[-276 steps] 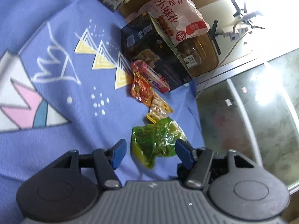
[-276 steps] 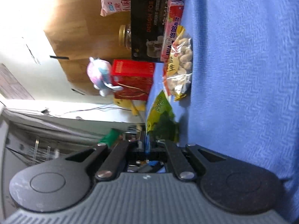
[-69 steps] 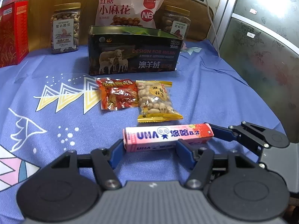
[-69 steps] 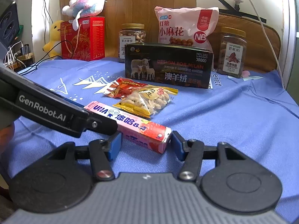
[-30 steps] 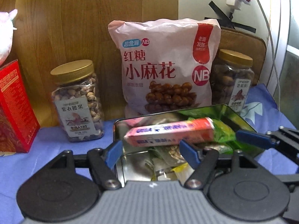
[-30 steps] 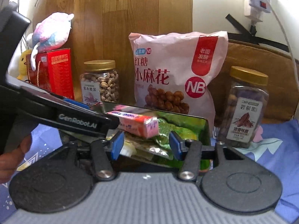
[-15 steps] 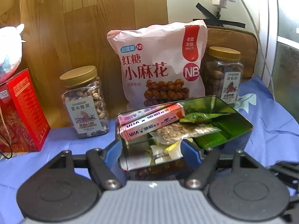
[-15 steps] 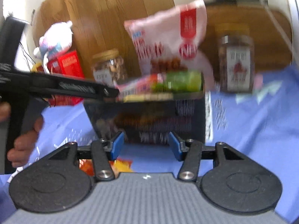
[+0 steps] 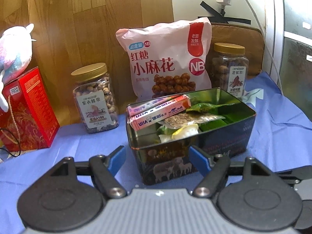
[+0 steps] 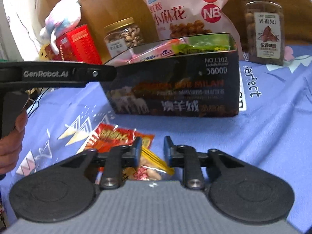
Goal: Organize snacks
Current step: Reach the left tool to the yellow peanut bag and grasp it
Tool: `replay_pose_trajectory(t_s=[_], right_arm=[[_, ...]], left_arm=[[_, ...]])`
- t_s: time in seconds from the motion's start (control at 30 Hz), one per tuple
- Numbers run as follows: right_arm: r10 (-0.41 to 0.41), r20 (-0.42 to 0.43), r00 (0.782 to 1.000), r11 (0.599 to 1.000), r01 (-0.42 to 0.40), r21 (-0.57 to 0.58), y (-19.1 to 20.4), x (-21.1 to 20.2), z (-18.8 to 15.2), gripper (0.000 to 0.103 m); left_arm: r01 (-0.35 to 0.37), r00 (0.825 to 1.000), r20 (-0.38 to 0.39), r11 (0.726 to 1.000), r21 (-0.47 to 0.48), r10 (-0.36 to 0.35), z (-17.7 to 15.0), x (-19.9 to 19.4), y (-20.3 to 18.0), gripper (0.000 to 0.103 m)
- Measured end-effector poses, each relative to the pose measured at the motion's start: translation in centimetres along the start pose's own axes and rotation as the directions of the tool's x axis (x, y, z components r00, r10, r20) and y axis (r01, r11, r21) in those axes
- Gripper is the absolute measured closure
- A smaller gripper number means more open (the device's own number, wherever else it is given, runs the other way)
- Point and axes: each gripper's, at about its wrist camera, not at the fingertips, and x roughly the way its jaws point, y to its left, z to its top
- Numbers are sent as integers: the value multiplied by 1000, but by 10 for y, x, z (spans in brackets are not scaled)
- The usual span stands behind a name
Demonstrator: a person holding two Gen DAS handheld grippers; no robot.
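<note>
Over the blue cloth (image 9: 282, 132), from the left wrist camera, the dark tin (image 9: 195, 156) stands open just ahead of the left gripper (image 9: 158, 159), whose blue fingers (image 9: 117, 159) stand wide apart with nothing between them, the tin's front wall showing in the gap beyond them. Inside the tin a pink candy box (image 9: 159, 110) lies slanted on top at the left end, with green packets (image 9: 206, 107) and a clear wrapper beside it. Behind the tin stand a pink snack bag (image 9: 167, 62), a nut jar (image 9: 95, 97) to its left and a darker jar (image 9: 230, 68) to its right; farther left of the tin sits a red box (image 9: 27, 113) with a plush toy (image 9: 13, 52) on it. From the right wrist camera, the right gripper (image 10: 151, 150) hangs in front of the tin (image 10: 175, 89), its jaws closing over a yellow-edged peanut packet (image 10: 152, 165) that lies between them; I cannot tell whether the pads touch it. A red packet (image 10: 115, 136) lies just left of it on the cloth. The left gripper's arm (image 10: 58, 74) reaches in toward the tin's left end, a hand (image 10: 9, 140) on its handle.
</note>
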Motion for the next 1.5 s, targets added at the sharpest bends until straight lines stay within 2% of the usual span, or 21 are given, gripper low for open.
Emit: replay_pose_trajectory(t_s=[0.5,0.77,0.87,0.97,1.1,1.17,1.27,1.33,1.43,1.5], right_arm=[[24,7,1000,997,-25,69,7,-43,-38,79],[116,28,993,975,-120,187,8,-58,-61,78],[176,39,984,945,-180,272,1,-62,-67,77],[223,46,974,916,-225,332,-5,-63,-73,77],[246,51,968,895,-247,372,-8,-64,-76,77],[257,50,965,886,-256,386,-10,-64,-76,77],[275,48,960,875,-270,403,-10,-63,-77,77],[289,42,956,869,-281,407,-8,-60,-77,77],[300,37,953,868,-288,404,-2,-59,-78,77],[314,30,949,864,-299,404,-1,-59,-79,77]], left_arm=[[39,999,-31,999,0,-39,-34,-21,-6,30],[140,985,-78,980,-141,-152,-63,-42,21,30],[192,971,-104,958,-215,-217,-76,-49,35,30],[269,940,-130,918,-292,-316,-92,-55,47,30],[357,880,-153,839,-411,-450,-116,-60,59,30],[403,845,-144,791,-461,-515,-124,-62,62,30],[444,808,-126,736,-511,-575,-131,-62,62,30],[447,804,-121,726,-522,-582,-132,-59,61,30],[440,815,-113,734,-517,-568,-130,-57,57,33],[430,824,-111,741,-515,-555,-130,-56,56,40]])
